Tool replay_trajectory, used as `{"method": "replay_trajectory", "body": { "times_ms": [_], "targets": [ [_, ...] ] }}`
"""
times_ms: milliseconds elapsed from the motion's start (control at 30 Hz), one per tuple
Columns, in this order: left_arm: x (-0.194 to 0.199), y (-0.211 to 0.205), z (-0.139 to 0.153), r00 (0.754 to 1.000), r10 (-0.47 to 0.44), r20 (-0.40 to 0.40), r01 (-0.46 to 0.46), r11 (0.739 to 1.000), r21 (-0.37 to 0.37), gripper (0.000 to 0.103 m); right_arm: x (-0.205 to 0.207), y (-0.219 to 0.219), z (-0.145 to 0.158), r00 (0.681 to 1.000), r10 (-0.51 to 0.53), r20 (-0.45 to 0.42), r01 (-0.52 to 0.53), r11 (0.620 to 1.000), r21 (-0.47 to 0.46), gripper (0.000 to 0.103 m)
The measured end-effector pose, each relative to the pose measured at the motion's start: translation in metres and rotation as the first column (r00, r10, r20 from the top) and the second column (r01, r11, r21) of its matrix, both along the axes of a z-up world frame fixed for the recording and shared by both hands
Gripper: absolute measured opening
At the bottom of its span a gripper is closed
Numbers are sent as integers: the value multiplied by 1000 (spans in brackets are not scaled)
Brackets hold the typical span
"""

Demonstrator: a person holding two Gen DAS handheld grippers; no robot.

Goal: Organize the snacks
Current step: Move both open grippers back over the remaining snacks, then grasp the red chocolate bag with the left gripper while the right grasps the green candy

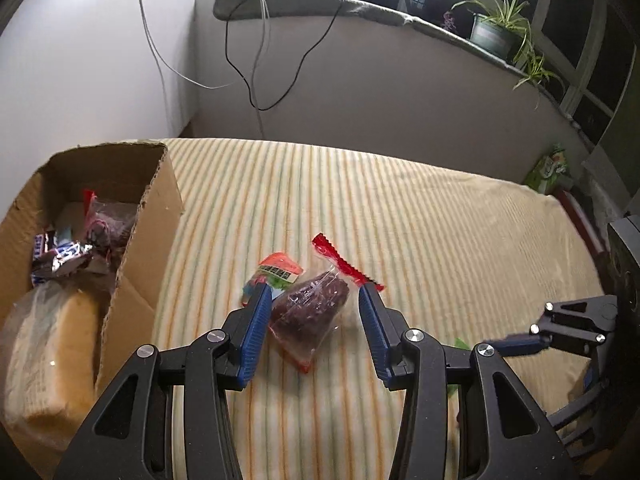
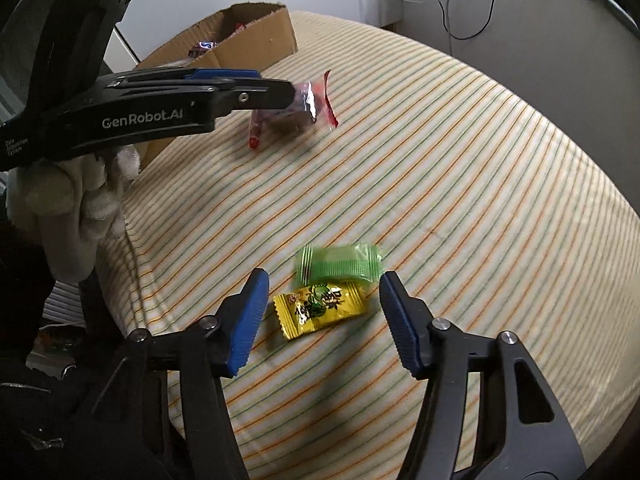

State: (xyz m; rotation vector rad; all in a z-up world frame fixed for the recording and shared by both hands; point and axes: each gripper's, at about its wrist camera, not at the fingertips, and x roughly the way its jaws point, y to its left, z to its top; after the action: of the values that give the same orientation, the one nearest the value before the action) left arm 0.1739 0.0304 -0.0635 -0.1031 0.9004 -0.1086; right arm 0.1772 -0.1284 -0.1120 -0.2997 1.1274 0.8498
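Note:
My left gripper (image 1: 312, 300) is open, its blue pads on either side of a clear red-edged packet of dark dried fruit (image 1: 310, 312) lying on the striped cloth (image 1: 400, 220). A small orange-and-green candy (image 1: 278, 272) lies just behind the left pad. My right gripper (image 2: 322, 284) is open above a yellow candy packet (image 2: 320, 308) and a green wrapped snack (image 2: 340, 266). The cardboard box (image 1: 152, 216) at the left holds several snacks; it also shows in the right wrist view (image 2: 256, 32). The dark fruit packet shows there too (image 2: 308, 104), under the left gripper (image 2: 280, 94).
A wrapped bread loaf (image 1: 52, 356) lies in the box's near end. The right gripper (image 1: 560, 328) shows at the right edge of the left wrist view. Cables (image 1: 256, 60) hang on the wall behind. A potted plant (image 1: 496, 28) stands on the sill. A green carton (image 1: 550, 168) sits beyond the cloth's right edge.

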Motion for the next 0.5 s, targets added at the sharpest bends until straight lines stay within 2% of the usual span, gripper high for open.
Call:
{"method": "replay_trajectory", "body": {
  "times_ms": [133,333,500],
  "targets": [
    [4,2,-3,1000,-2,-7,2,1000,-9,44,3,5,-2,1000,-8,-4,8,1000,0,52],
    [-2,-10,-10,999,-47,-23,48,998,41,44,13,13,-3,1000,-21,17,21,1000,-1,52],
    [-1,-12,-8,999,-32,-13,33,998,49,44,14,22,-1,998,-4,63,4,1000,-6,52]
  ]
}}
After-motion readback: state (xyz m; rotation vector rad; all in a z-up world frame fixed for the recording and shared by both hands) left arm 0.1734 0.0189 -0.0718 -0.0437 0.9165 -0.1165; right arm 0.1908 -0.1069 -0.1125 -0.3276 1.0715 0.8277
